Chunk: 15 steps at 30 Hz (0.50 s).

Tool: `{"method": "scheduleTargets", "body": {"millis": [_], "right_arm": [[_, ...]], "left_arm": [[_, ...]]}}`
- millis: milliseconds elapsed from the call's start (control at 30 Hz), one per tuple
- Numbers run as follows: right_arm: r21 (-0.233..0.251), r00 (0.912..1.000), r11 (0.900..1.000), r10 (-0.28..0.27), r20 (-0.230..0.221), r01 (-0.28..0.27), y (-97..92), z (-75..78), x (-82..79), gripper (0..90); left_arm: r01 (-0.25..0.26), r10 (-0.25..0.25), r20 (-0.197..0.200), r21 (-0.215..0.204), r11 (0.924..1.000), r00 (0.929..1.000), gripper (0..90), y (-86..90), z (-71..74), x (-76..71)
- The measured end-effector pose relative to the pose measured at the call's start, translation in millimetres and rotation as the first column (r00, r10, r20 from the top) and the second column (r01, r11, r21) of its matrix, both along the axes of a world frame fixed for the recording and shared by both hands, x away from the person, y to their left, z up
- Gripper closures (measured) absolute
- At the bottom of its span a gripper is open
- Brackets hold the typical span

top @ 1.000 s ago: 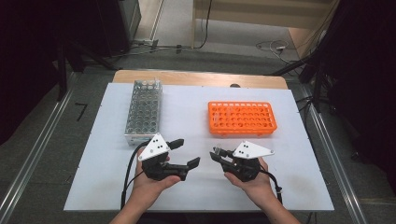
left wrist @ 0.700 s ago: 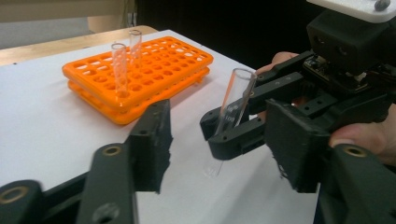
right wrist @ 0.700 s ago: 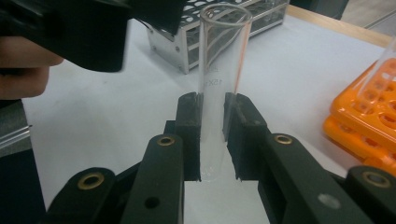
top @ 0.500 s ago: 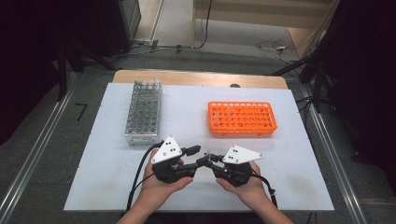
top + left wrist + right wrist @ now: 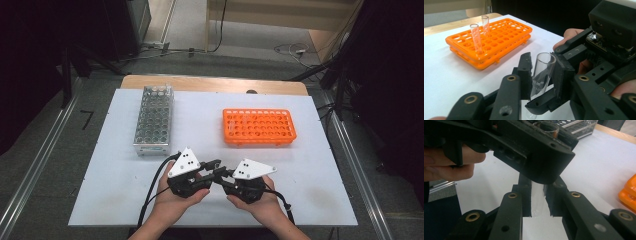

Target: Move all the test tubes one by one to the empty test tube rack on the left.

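A clear glass test tube (image 5: pixel 541 75) stands upright between both grippers, near the front middle of the white table (image 5: pixel 320 165). My left gripper (image 5: pixel 541 72) has just been closing and its pads now press on the tube's upper part, below the open mouth. My right gripper (image 5: pixel 537 200) is shut on the lower part of the same tube (image 5: pixel 537 202). In the high view the left gripper (image 5: pixel 215 165) and the right gripper (image 5: pixel 221 173) meet tip to tip. An orange rack (image 5: pixel 499 35) holds two empty tubes (image 5: pixel 476 37).
The orange rack (image 5: pixel 259 126) lies at the right middle of the table. A metal rack (image 5: pixel 154 119) stands at the left, reaching toward the far edge. A wooden strip (image 5: pixel 215 84) borders the table's far side. Cables trail from both grippers toward the front edge.
The two hands have come together at the front middle. The left gripper's jaws, open a second ago, have closed on the tube that the right gripper holds.
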State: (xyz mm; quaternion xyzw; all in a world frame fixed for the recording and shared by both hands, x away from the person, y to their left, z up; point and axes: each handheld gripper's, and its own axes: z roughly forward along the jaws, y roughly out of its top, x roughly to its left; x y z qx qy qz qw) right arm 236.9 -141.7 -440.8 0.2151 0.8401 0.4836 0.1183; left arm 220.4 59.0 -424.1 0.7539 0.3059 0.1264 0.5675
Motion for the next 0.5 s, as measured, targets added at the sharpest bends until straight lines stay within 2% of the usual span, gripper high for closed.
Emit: {"method": "scheduleTargets", "body": {"millis": [367, 500], "right_arm": [[0.002, 1.0, 1.0, 0.003, -0.008, -0.003, 0.0, -0.4, 0.8, 73.6], [0.001, 0.9999, 1.0, 0.007, -0.012, -0.007, -0.5, -0.4, 2.1, 73.1]], "left_arm": [[-0.007, 0.007, 0.02, 0.015, 0.9999, 0.9998, 75.3, 0.7, -0.4, 0.3], [-0.008, 0.008, 0.017, 0.005, 1.0, 0.9998, 75.5, 1.6, -0.6, 1.3]]}}
